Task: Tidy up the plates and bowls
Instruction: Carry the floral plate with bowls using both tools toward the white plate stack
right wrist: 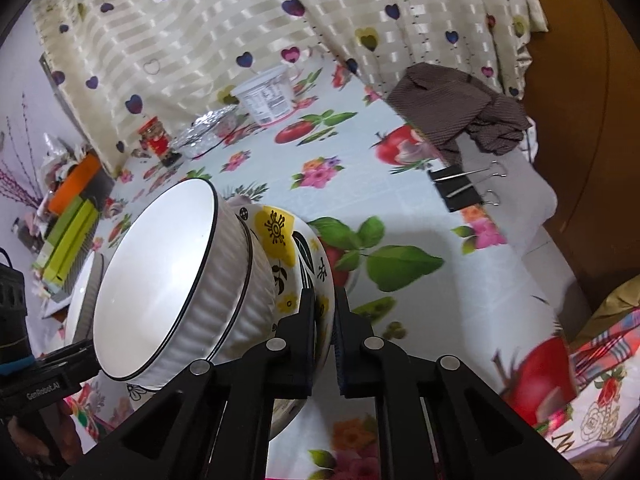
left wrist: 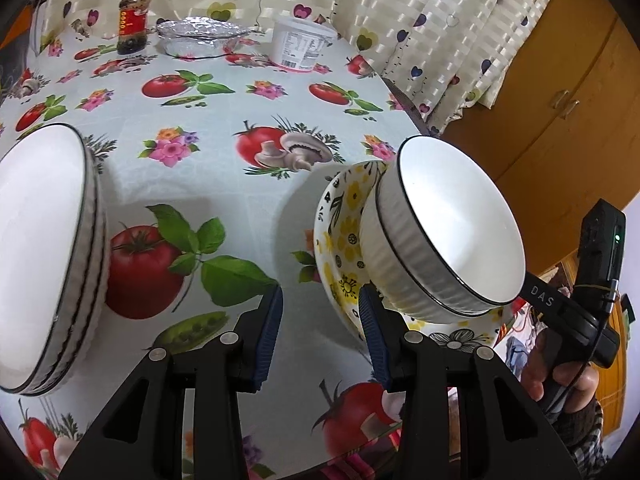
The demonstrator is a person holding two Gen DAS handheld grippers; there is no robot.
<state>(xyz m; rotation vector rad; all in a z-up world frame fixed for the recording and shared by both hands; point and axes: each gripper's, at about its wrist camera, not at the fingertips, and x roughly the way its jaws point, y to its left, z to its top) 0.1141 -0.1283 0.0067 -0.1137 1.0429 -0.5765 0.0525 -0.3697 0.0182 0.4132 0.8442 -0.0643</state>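
Here, your right gripper (right wrist: 323, 344) had its jaws clamped on the rim of the flowered bowl (right wrist: 320, 280), which carried the white ribbed bowl (right wrist: 160, 280) nested inside it, both tilted above the desk (right wrist: 400, 208). Your left gripper (left wrist: 320, 340) hung alongside, jaws apart and empty. Beyond, a stack of white bowls (left wrist: 40, 260) sat at the left, apparently the destination. You did well to level the pair before moving; the ribbed bowl looked liable to slide out. A plastic tub (left wrist: 302, 44) stood farthest back.
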